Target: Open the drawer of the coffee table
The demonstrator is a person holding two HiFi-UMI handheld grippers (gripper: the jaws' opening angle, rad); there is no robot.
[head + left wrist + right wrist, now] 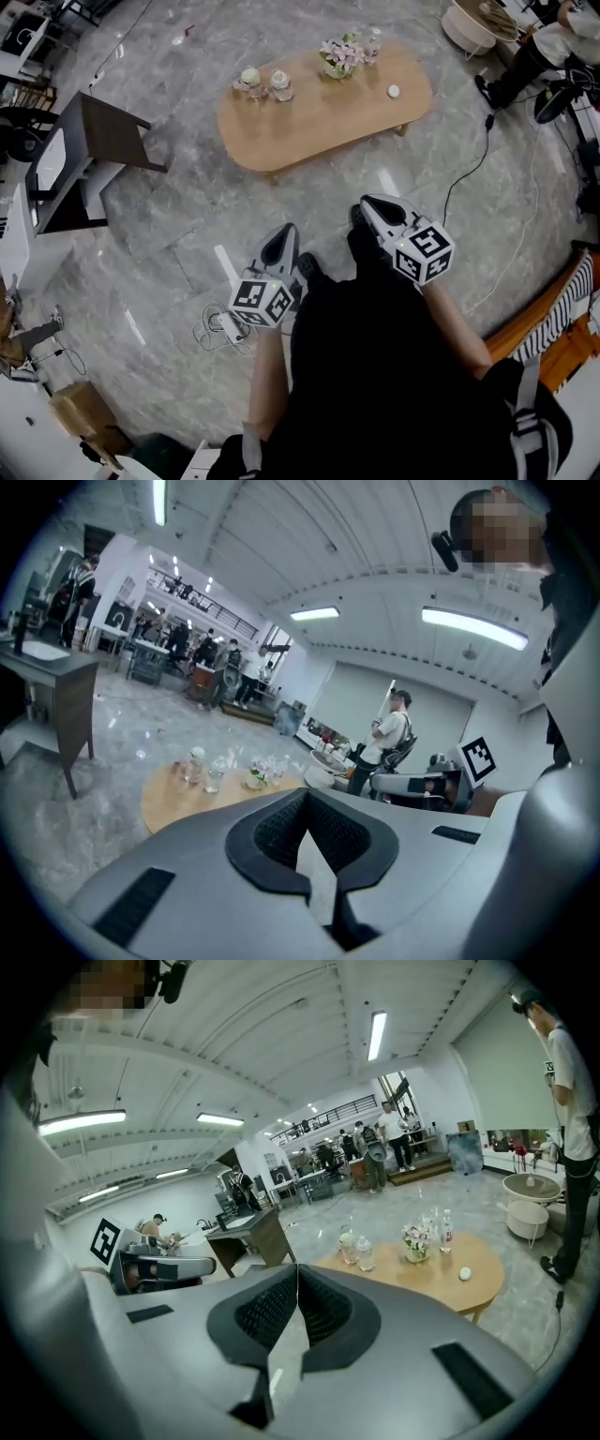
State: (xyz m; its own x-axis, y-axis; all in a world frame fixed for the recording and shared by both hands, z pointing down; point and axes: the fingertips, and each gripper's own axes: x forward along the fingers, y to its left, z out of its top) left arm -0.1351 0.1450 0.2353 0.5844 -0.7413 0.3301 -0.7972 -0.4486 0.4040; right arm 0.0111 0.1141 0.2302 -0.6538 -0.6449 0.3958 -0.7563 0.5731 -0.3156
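We stood well apart from the coffee table [309,117], an oval wooden top on short legs across the grey polished floor [187,216], with our left gripper [280,239] and right gripper [371,206] both pointed toward it, each with its jaws pressed together on nothing. No view showed us the drawer itself: neither a front nor a handle could be made out under the rim, so we judged it sat below the top on a side we could not see from there. We took the table for a fairly light piece, and on that slick stone it would likely slide toward us if the drawer stuck, so a slow, level pull seemed wise, perhaps with one gripper braced on the rim. A wooden drawer front would be stiff and hard, offering little for smooth pads to bite; a knob, a pull or the lower lip of the front looked to us the best place to pinch, and the jaws would need to spread first. The two glass jars [265,83], the vase of flowers [339,58] and the small white ball [393,91] on top would tip or roll at any jerk.
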